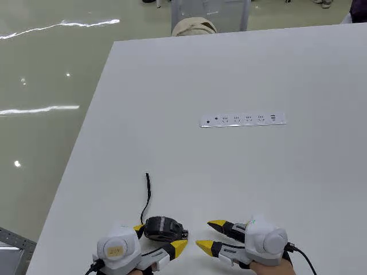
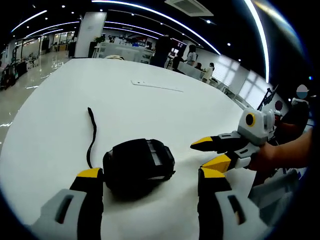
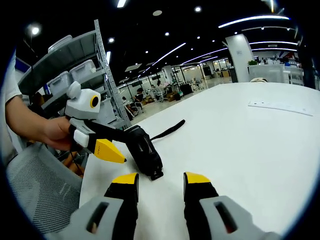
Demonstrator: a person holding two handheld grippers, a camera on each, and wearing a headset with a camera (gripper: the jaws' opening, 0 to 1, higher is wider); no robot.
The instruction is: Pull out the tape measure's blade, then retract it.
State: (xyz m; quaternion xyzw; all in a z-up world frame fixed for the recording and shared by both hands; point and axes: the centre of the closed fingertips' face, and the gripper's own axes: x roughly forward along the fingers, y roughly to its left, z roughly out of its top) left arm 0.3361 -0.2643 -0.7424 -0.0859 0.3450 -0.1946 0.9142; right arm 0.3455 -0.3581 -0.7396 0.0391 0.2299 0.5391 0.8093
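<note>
A black tape measure (image 1: 163,228) lies on the white table (image 1: 258,172) near its front edge, its blade pulled in and a black wrist strap (image 1: 147,195) trailing away from it. My left gripper (image 1: 159,238) is open, one yellow-tipped jaw on each side of the case (image 2: 137,165). The jaw on the right side of the left gripper view stands clear of the case. My right gripper (image 1: 210,235) is open just right of the tape measure, nothing between its jaws. In the right gripper view its jaws (image 3: 161,180) point at the case's blade end (image 3: 145,150).
A white power strip (image 1: 242,120) lies flat in the middle of the table. The table's left edge (image 1: 86,132) drops to a shiny floor. A chair (image 1: 194,26) stands at the far edge. Grey shelving (image 3: 75,65) stands behind the left hand.
</note>
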